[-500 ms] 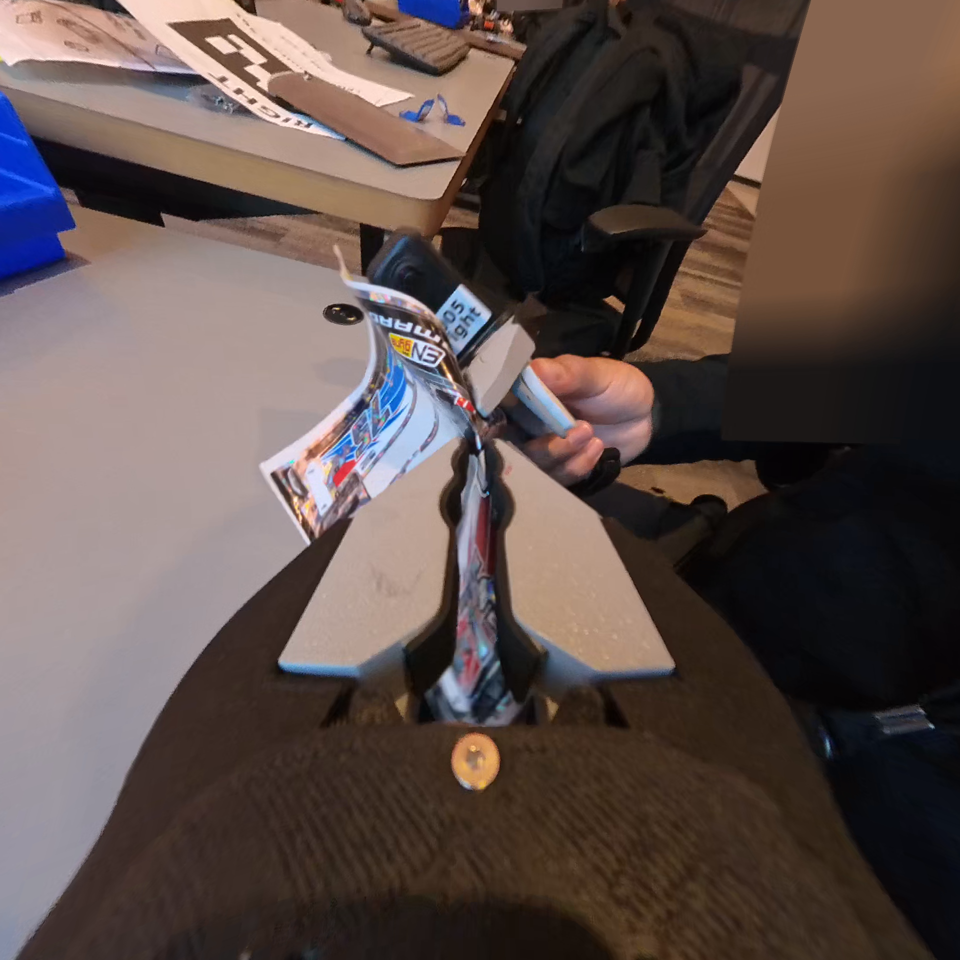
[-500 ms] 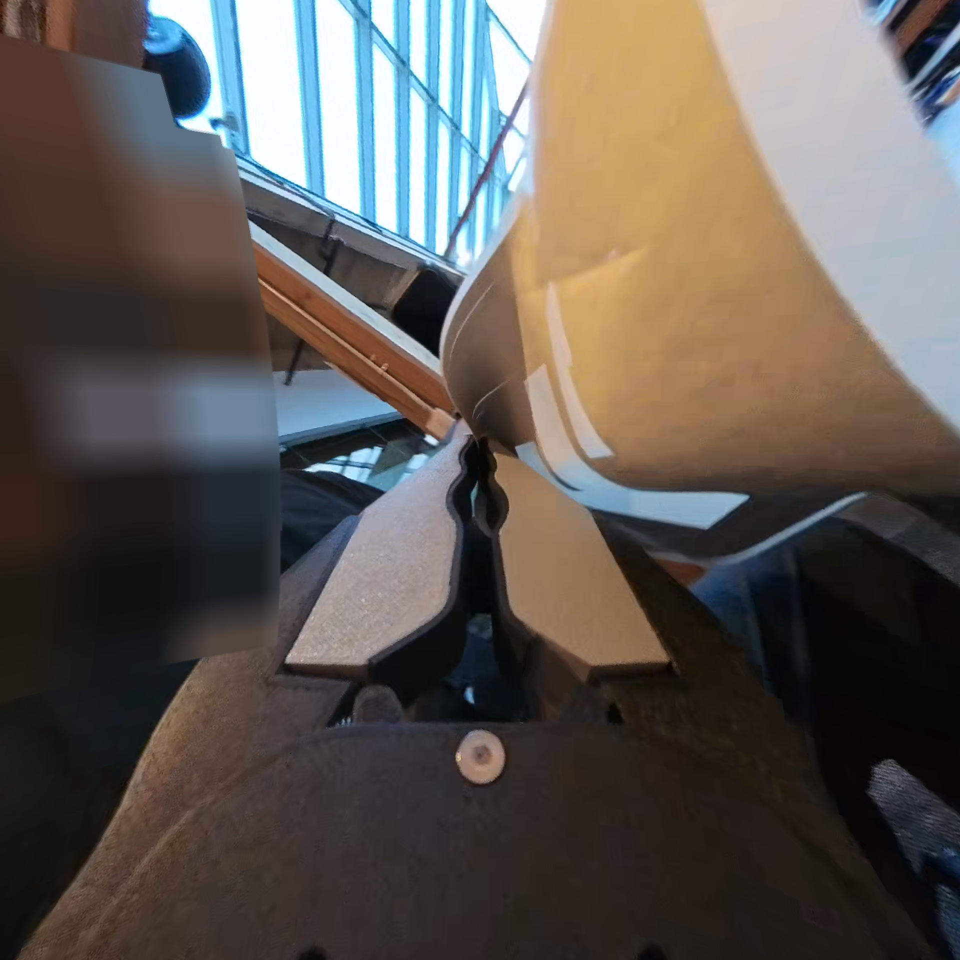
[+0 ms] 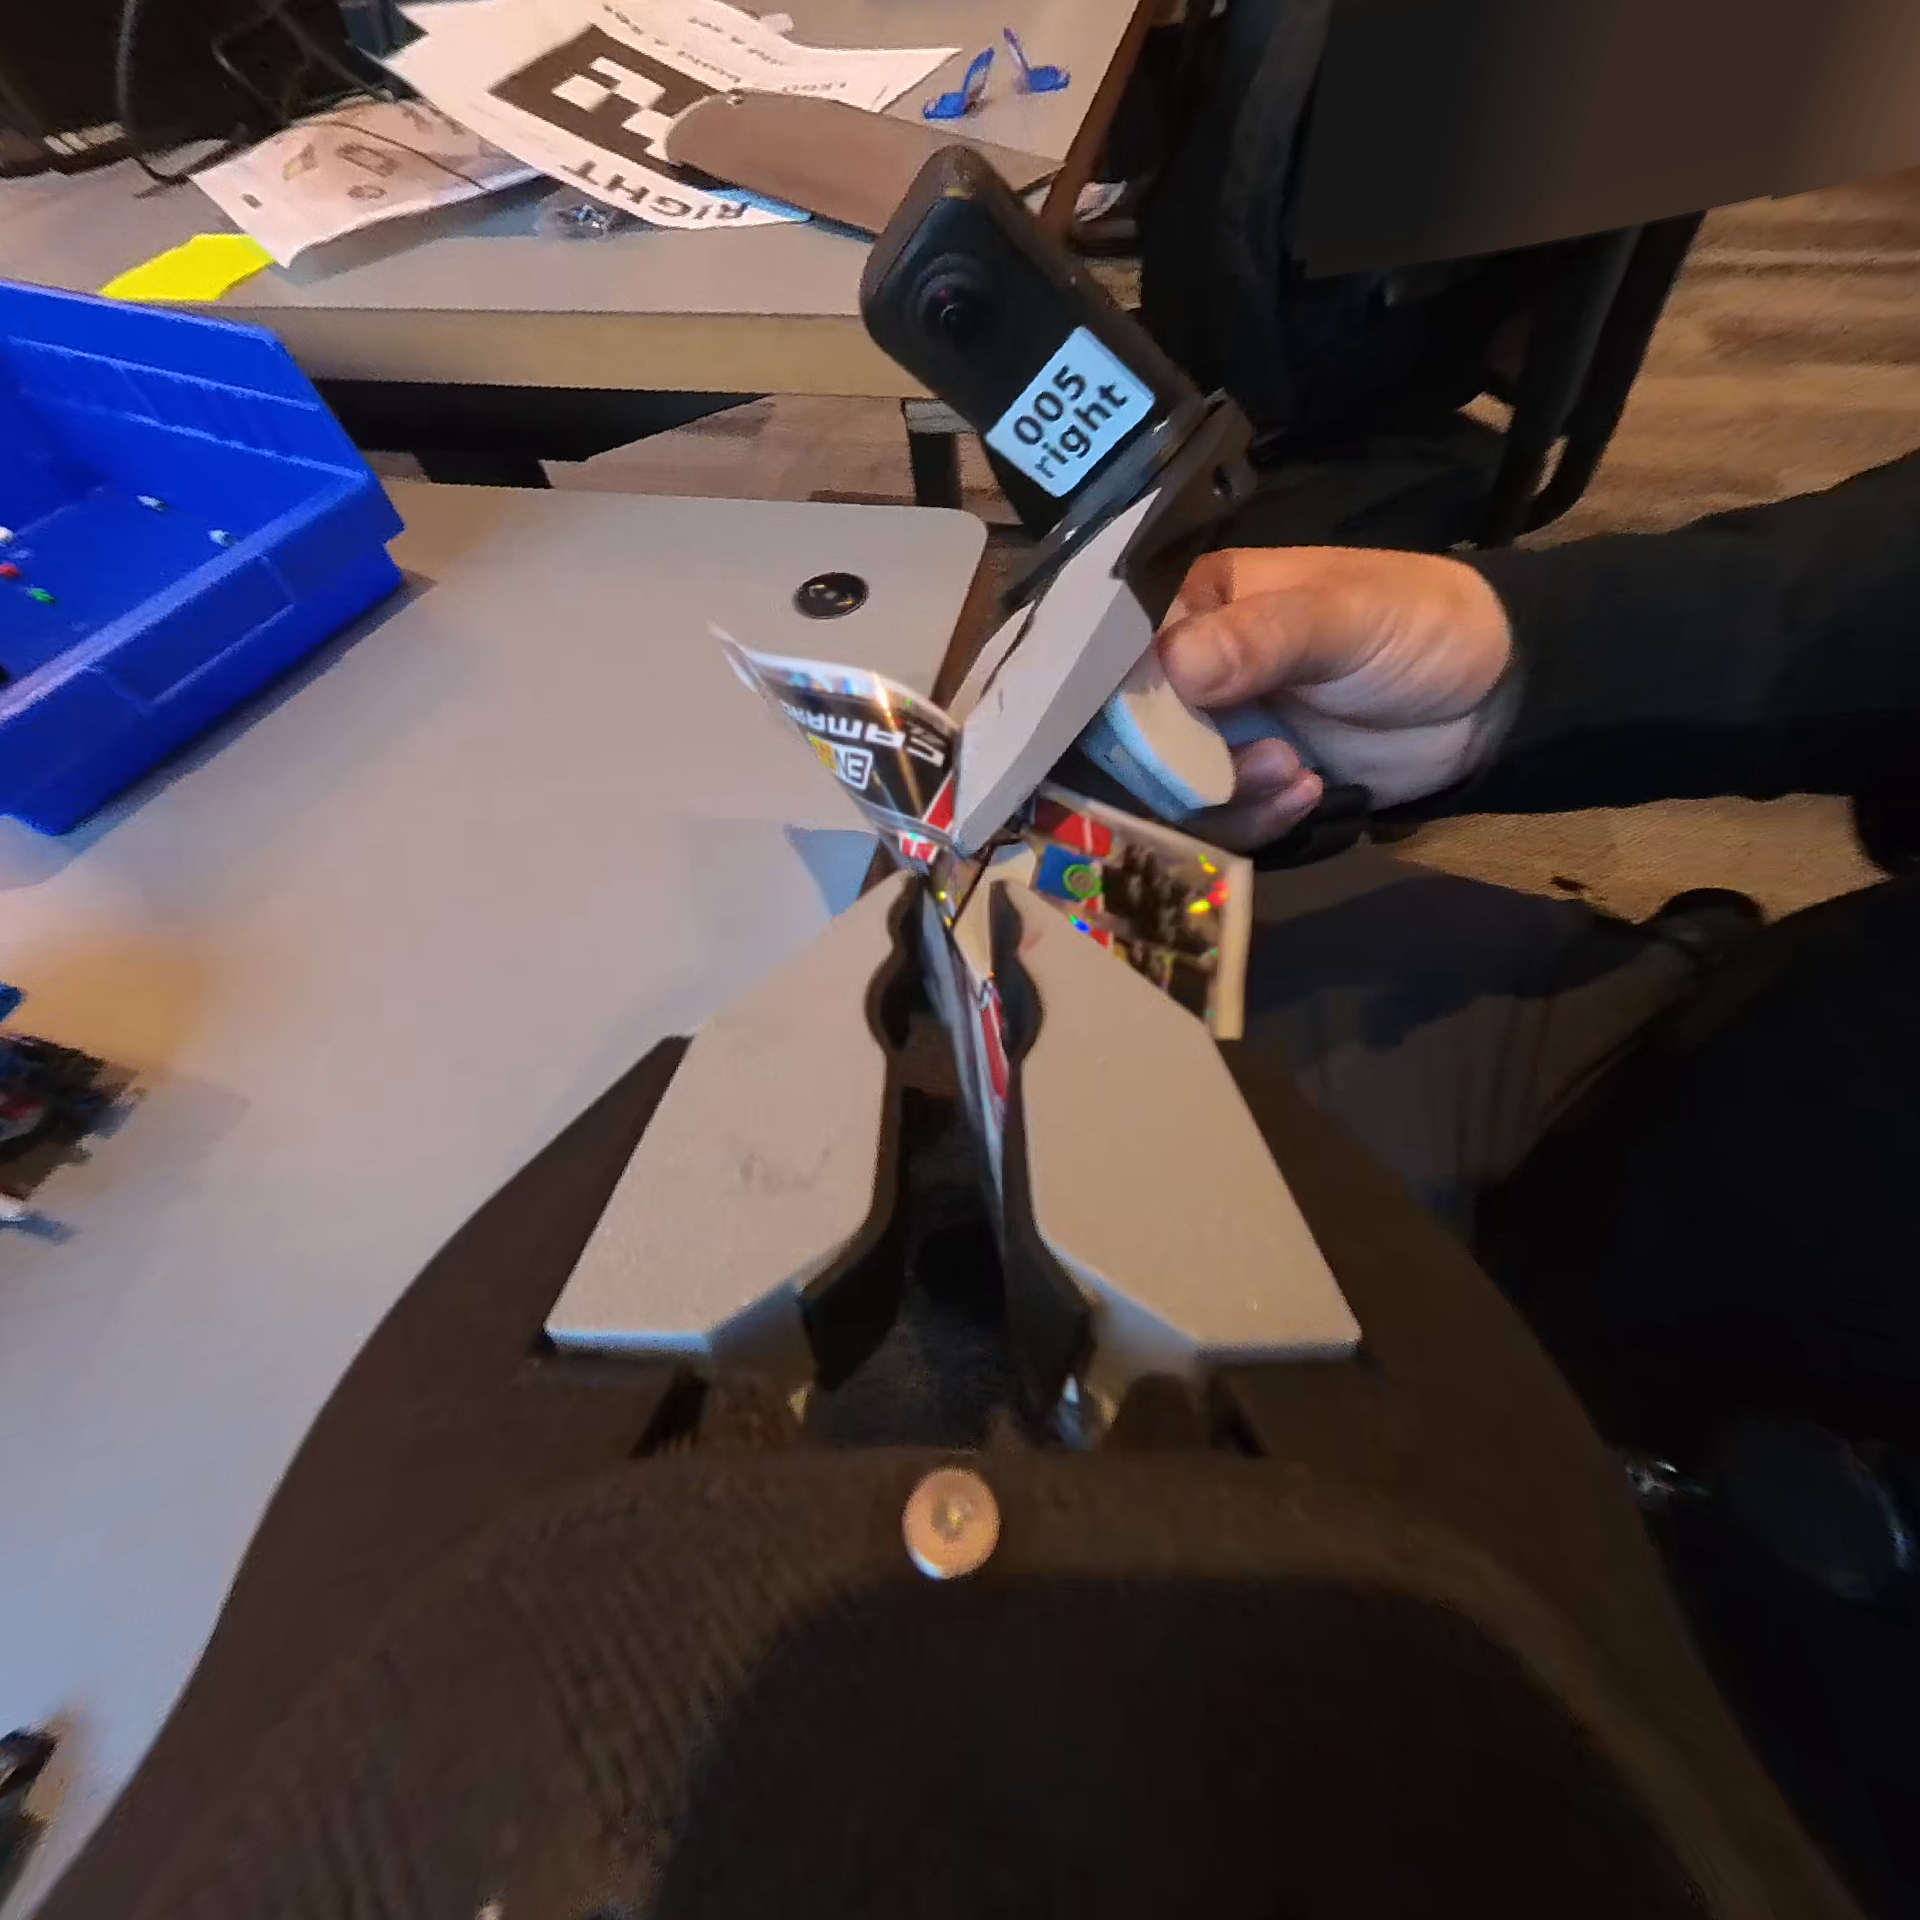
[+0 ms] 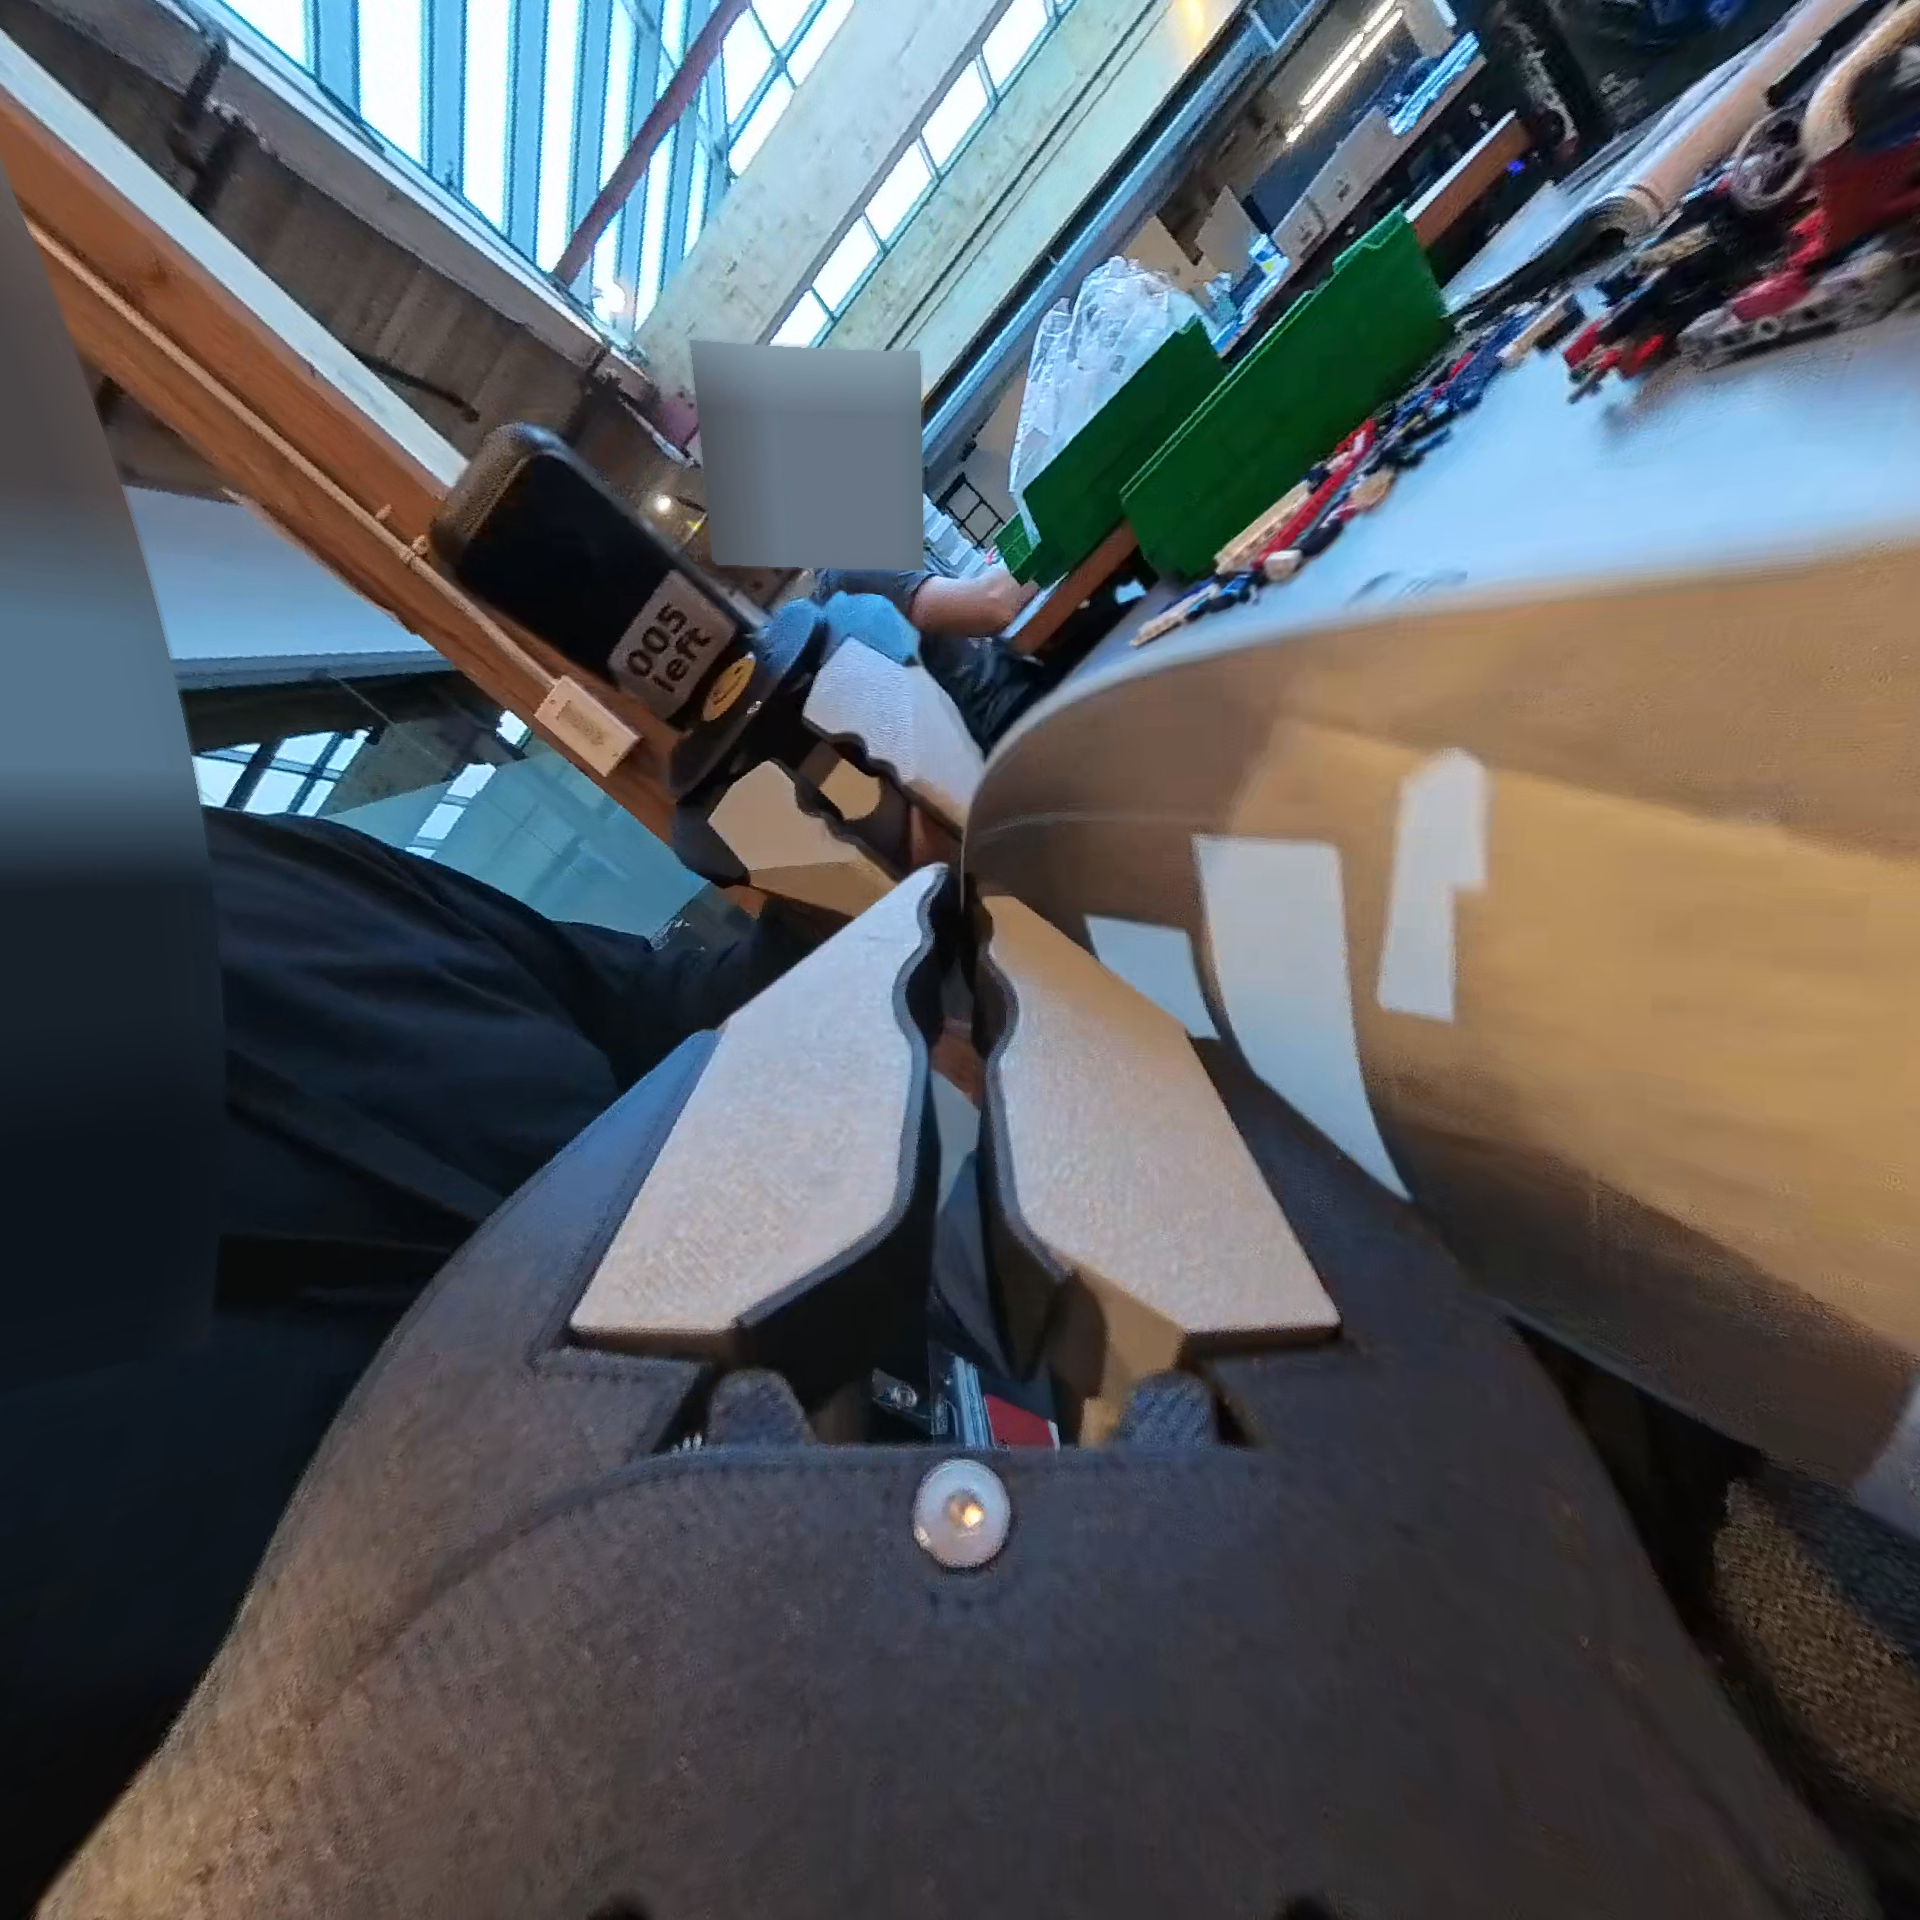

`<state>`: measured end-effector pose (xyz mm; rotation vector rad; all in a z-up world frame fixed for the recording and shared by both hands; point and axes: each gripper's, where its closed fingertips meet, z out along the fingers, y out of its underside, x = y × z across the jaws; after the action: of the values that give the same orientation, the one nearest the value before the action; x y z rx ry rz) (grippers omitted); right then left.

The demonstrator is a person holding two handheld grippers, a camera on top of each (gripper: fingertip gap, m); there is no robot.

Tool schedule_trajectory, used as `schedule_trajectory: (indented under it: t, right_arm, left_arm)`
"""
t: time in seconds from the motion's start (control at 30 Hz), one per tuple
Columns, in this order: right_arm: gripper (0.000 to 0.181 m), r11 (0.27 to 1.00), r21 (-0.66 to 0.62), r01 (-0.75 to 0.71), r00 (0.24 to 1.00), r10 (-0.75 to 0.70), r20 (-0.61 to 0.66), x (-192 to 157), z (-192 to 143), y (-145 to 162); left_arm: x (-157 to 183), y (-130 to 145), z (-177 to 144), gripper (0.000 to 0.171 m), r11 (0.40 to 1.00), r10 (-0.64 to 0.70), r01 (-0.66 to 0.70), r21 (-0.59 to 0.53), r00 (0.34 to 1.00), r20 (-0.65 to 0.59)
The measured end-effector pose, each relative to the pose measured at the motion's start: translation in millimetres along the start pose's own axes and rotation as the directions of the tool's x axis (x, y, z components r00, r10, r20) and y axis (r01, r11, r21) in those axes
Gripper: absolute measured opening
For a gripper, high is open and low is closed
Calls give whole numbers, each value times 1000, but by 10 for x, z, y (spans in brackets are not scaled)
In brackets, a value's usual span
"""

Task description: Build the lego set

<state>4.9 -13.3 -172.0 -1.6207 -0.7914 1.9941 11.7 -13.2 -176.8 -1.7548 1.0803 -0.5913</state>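
Item: glossy printed sticker sheet (image 3: 883,743), holographic flecks, held in the air past the corner of the grey table (image 3: 468,831). It was bowed toward the table 0.5 s ago and is now folded sharply, with 1 flap over the table and 1 flap (image 3: 1153,914) beyond its edge. Left gripper (image 3: 951,904): matte grey wedge-shaped fingers with black scalloped inner edges, pressed together on the sheet, which runs edge-on between them. Right gripper (image 4: 956,904): same build, tips closed on the sheet's plain pale back (image 4: 1507,987). Only the left wrist view shows the blue plastic bin (image 3: 187,540) on the table; it was largely out of frame earlier. Only the right wrist view shows the green bins (image 4: 1226,457) and the loose lego pieces (image 4: 1340,499) on the tabletop.
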Motion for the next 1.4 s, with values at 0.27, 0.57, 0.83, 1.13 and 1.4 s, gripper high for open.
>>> schedule_trajectory:
  t: [0.27,0.57,0.83,1.13,1.4]
  right_arm:
    - [0,1000,-12,21,1000,-21,10,-71,24,11]
    - [0,986,-37,162,986,-161,34,-186,63,21]
    - [0,954,-98,282,959,-280,38,-221,86,87]
    - [0,909,-161,383,922,-387,9,-208,97,135]
    - [0,824,-180,537,843,-532,80,-296,88,142]
  left_arm:
    - [56,-36,-11,8,1000,-21,21,-2,999,-37]
    - [130,-97,-79,2,969,-229,245,44,946,-231]
    - [193,-86,-131,1,925,-343,380,21,858,-383]
    - [208,-47,-146,1,868,-429,496,7,758,-492]
    - [259,-99,-184,1,838,-449,545,0,690,-568]
